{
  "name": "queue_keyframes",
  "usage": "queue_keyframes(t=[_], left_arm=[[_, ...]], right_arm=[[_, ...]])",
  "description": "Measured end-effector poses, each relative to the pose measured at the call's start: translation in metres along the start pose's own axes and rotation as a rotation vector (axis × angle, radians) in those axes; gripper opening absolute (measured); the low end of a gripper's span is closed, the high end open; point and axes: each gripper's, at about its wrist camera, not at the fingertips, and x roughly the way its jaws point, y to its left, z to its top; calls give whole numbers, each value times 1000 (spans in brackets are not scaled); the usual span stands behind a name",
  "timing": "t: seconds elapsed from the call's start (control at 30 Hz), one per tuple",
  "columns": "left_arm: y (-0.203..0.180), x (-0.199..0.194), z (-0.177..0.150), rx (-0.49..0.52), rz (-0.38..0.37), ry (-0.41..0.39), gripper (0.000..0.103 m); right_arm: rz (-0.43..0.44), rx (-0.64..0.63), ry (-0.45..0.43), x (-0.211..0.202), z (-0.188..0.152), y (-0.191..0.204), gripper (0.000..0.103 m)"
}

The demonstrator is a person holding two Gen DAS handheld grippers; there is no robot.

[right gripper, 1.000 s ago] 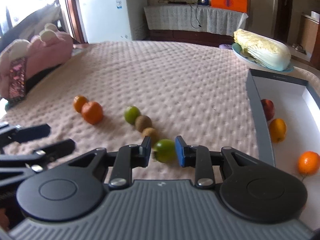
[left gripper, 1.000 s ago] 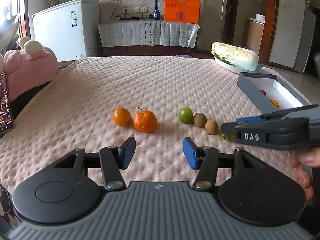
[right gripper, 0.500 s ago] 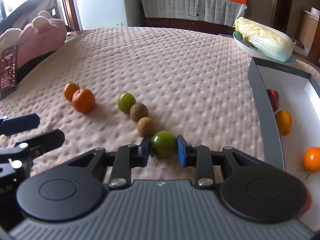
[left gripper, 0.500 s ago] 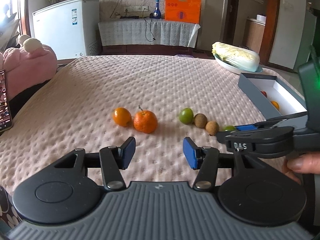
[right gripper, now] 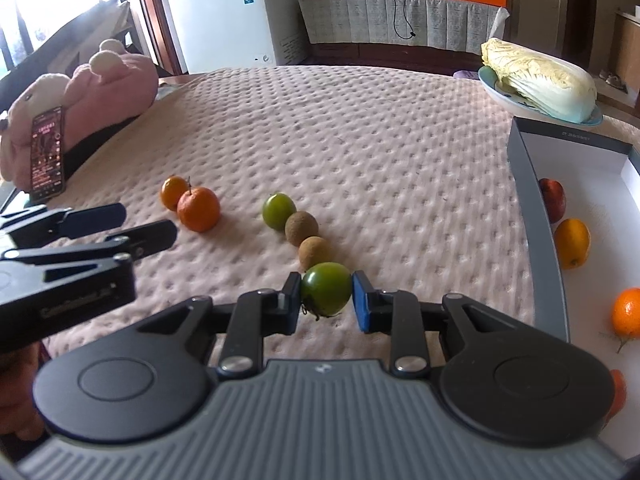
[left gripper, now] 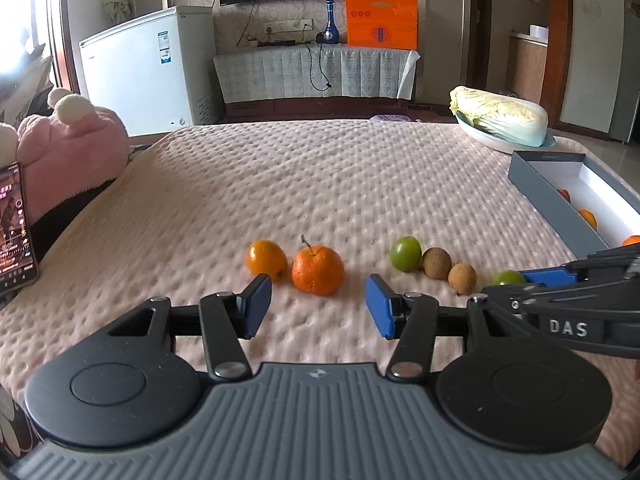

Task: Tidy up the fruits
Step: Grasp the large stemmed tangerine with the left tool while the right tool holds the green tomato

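Observation:
My right gripper [right gripper: 326, 298] is shut on a green tomato [right gripper: 326, 288] and holds it just above the pink cloth. It also shows in the left wrist view [left gripper: 507, 278]. Beyond it lie two brown fruits [right gripper: 315, 249] and a green fruit [right gripper: 279, 211] in a row. Two oranges [right gripper: 199, 208] sit to the left. My left gripper [left gripper: 318, 306] is open and empty, just short of the stemmed orange [left gripper: 317, 269]. A grey box [right gripper: 536, 216] at the right holds a red fruit [right gripper: 553, 198] and oranges [right gripper: 572, 242].
A cabbage on a plate [right gripper: 540, 80] stands at the far right behind the box. A pink plush toy [right gripper: 96, 88] with a phone [right gripper: 48, 152] leaning on it sits at the left edge. A white freezer [right gripper: 232, 16] stands beyond the table.
My right gripper has closed on the green tomato and lifted it slightly off the cloth. My left gripper has stayed open in about the same place.

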Motion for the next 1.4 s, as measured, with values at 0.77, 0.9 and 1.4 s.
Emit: queue_keyframes(t=[0.77,0.9,1.4], left_arm=[[-13,62,15,23,35,38,58],[-12,64,16,9,41,37,58],[-16,68,11,28,42,50,58]], right_arm=[[44,54,-4,-7,2,-16,31],[39,57,-4,-8,2,-18,31],[40,60,-4,-8,2,-19,31]])
